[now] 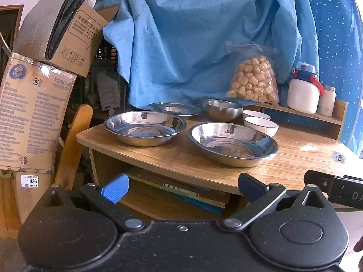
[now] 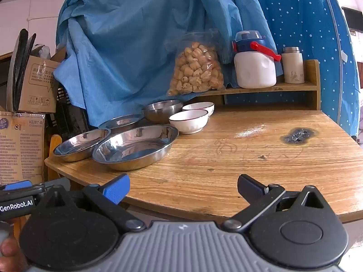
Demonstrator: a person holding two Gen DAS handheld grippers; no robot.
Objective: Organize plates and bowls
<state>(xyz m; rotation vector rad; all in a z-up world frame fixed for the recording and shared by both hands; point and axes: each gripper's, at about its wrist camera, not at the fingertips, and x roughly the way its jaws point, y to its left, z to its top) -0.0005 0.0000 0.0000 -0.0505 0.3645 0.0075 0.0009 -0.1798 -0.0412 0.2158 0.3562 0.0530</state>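
Steel plates (image 2: 136,146): silver, mirror-bright.
Bowls (image 2: 189,120): white, dark-red rim line.
Table (image 2: 226,163): wood grain, black scorch.
Cloth (image 2: 136,34): plain blue.
Curtain (image 2: 306,22): blue, white dots.

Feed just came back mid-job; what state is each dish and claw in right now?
Left claw: open, empty, short of the table.
Right claw: open, empty.
Three steel plates: upright, empty, unstacked.
Steel bowl: upright, behind the plates.
Two white bowls: upright, side by side, unstacked.
Snack bag: upright.
White jug: lid on, on the shelf.
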